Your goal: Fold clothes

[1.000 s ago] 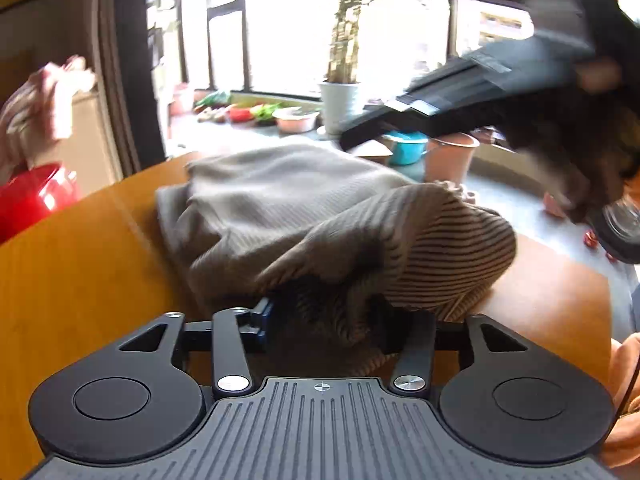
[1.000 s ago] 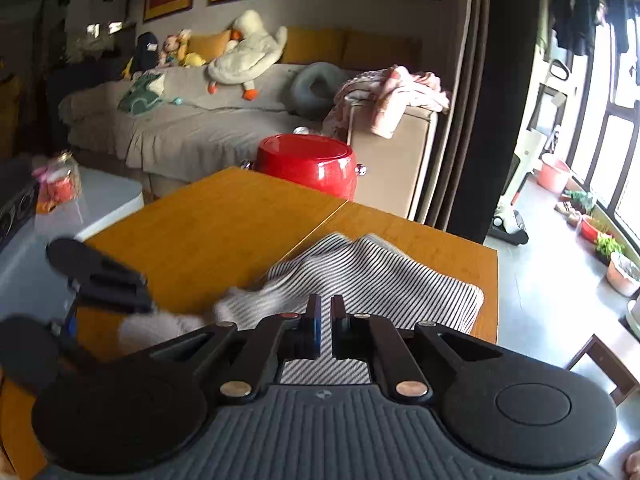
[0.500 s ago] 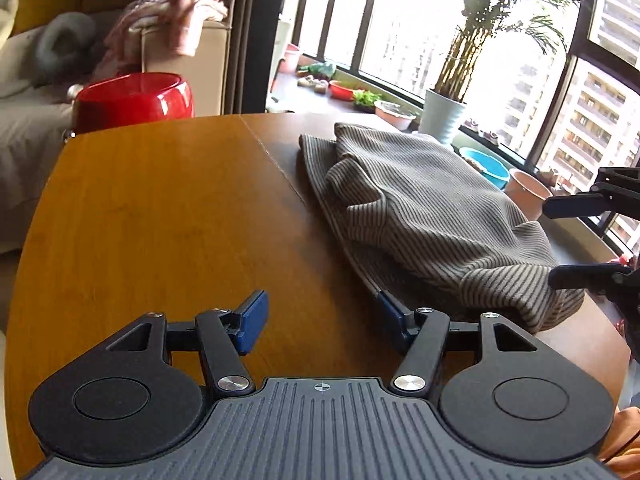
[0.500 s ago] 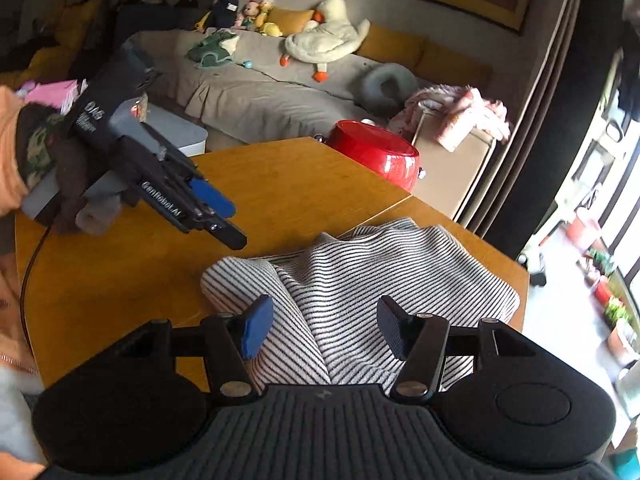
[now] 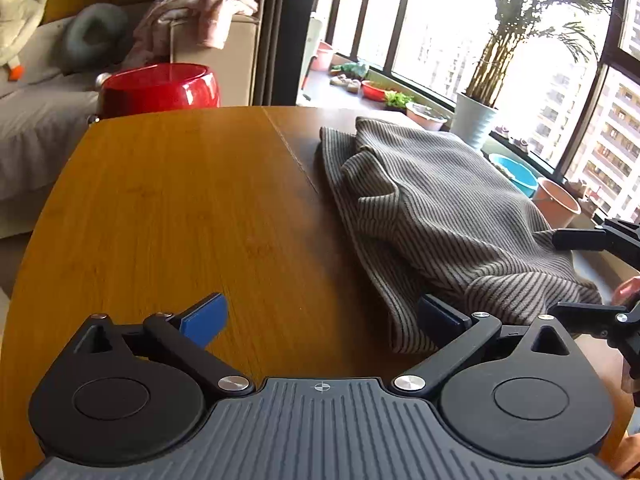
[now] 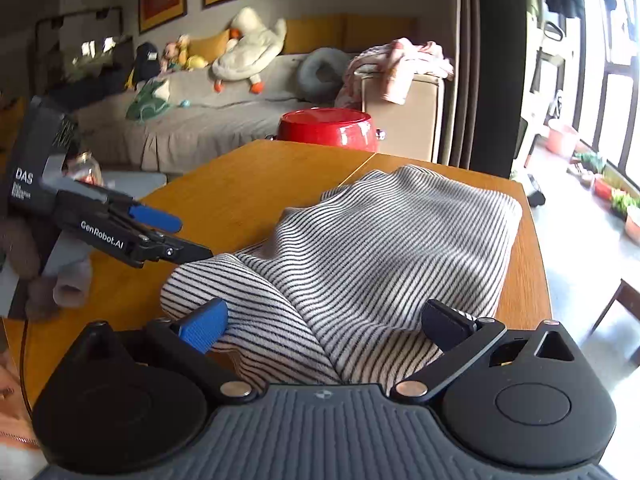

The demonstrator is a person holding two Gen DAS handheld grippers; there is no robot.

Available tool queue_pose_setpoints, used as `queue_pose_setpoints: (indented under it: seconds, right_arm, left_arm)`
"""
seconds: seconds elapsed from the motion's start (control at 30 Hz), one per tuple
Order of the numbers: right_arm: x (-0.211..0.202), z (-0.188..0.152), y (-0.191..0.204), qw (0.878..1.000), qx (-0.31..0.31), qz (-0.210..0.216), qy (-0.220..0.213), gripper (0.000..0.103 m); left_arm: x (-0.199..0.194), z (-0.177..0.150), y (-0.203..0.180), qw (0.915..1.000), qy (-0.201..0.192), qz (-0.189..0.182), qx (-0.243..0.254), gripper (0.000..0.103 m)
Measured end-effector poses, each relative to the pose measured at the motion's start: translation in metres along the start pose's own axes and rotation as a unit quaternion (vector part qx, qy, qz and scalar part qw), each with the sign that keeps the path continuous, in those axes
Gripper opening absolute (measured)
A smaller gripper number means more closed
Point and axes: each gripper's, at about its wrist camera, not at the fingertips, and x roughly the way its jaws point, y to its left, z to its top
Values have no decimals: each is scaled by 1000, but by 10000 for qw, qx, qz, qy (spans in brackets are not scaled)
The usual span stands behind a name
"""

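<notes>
Striped garment [image 6: 384,248], loosely bunched, at table [image 5: 180,208] 3 o'clock edge; left gripper [image 5: 320,312] and right gripper [image 6: 324,320] wide open, empty; bundle risked unfolding, sliding off

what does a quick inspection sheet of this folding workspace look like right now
surface: wooden table, seam across the top.
job's things: striped garment, folded over and bunched, on the window side of the table.
clutter: red pot beyond the table's far edge.
grippers: left gripper jaws wide open, its right-hand finger at the garment's near edge; right gripper jaws wide open over the garment's near end. Neither holds cloth.
cables: thin cord at the table's near left edge.
surroundings: sofa with plush goose, pink clothes on its armrest, potted plant by the windows.
</notes>
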Motion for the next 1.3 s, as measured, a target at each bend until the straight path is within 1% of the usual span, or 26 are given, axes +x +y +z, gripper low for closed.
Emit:
queue_pose_setpoints:
  seconds: [0.03, 0.13, 0.23, 0.3, 0.37, 0.43, 0.47, 0.53, 0.6, 0.67, 0.7, 0.73, 0.77, 0.8, 0.83, 0.87, 0.9, 0.93, 0.97, 1.0, 1.03, 1.07, 1.13, 1.2, 1.27, 1.3]
  right_arm:
    - [-1, -2, -2, 10000, 84, 12, -36, 103]
    - [-2, -4, -2, 10000, 76, 4, 64, 103]
    - [-2, -5, -2, 9998, 60, -7, 171, 103]
    - [3, -9, 0, 9991, -10, -10, 425, 103]
    - [3, -14, 7, 9989, -283, -72, 374, 103]
    - [-1, -18, 23, 9955, -900, -186, 222, 103]
    - [-3, -20, 31, 9922, -1216, -243, 143, 103]
    - [-12, -26, 51, 9798, -1964, -335, -149, 103]
    - [-16, -31, 66, 9668, -2534, -270, -168, 103]
    - [-6, -37, 82, 9503, -3087, -392, -54, 101]
    - [-1, -41, 90, 9408, -3360, -458, 6, 96]
    - [6, -42, 95, 9306, -3603, -640, -125, 95]
    - [14, -37, 91, 9365, -3444, -655, -47, 90]
    - [22, -30, 86, 9437, -3243, -652, 54, 69]
    - [29, -24, 81, 9503, -3041, -648, 156, 54]
    - [37, -18, 76, 9564, -2836, -644, 257, 48]
    - [40, -7, 60, 9716, -2294, -407, 416, 49]
    - [44, 4, 44, 9835, -1709, -144, 578, 49]
    - [47, 15, 27, 9909, -1116, 120, 738, 49]
    - [49, 23, 14, 9931, -717, 337, 862, 49]
    - [51, 29, 2, 9931, -337, 549, 981, 49]
    - [53, 34, -6, 9916, -141, 694, 1079, 49]
    - [56, 39, -14, 9885, 19, 875, 1232, 49]
    - [57, 42, -13, 9871, -97, 918, 1306, 49]
    - [58, 43, -12, 9862, -206, 949, 1342, 49]
    - [58, 43, -12, 9860, -251, 961, 1338, 50]
  left_arm:
    - [0, 0, 0, 10000, 28, 49, -39, 103]
    - [1, -1, 1, 9998, 64, 125, -122, 103]
    - [1, -2, -1, 9998, 70, 85, -143, 103]
    - [0, -2, -3, 9999, 70, 43, -131, 103]
    - [0, -3, -5, 9999, 69, -9, -110, 103]
    - [-1, -4, -5, 9999, 66, -45, -95, 103]
    - [-2, -4, -5, 9999, 61, -44, -102, 103]
    - [-2, -5, -2, 9999, 65, -38, -146, 103]
    - [0, -6, 1, 9997, 83, -30, -222, 103]
    - [0, -6, 2, 9996, 73, -43, -253, 103]
    - [0, -5, 2, 9997, 64, -63, -249, 103]
    - [-1, -5, 2, 9997, 53, -114, -220, 103]
    - [-3, -6, 1, 9997, 32, -158, -160, 103]
    - [-6, -6, 0, 9998, 3, -185, -61, 103]
    - [-10, -6, 0, 9998, -43, -200, 84, 103]
    - [-14, -7, -2, 9993, -117, -212, 285, 103]
    - [-18, -8, -4, 9982, -197, -221, 528, 103]
    - [-22, -10, -9, 9949, -300, -223, 936, 103]
    - [-26, -13, -15, 9897, -399, -210, 1355, 103]
    - [-27, -16, -23, 9818, -482, -133, 1832, 103]
    - [-26, -19, -33, 9706, -563, -12, 2339, 103]
    - [-23, -22, -43, 9573, -643, 121, 2817, 103]
    - [-13, -28, -62, 9269, -832, 299, 3646, 103]
    - [0, -32, -78, 9006, -966, 308, 4226, 103]
    - [13, -35, -90, 8825, -1054, 159, 4581, 103]
    - [18, -35, -96, 8769, -1171, 62, 4661, 103]
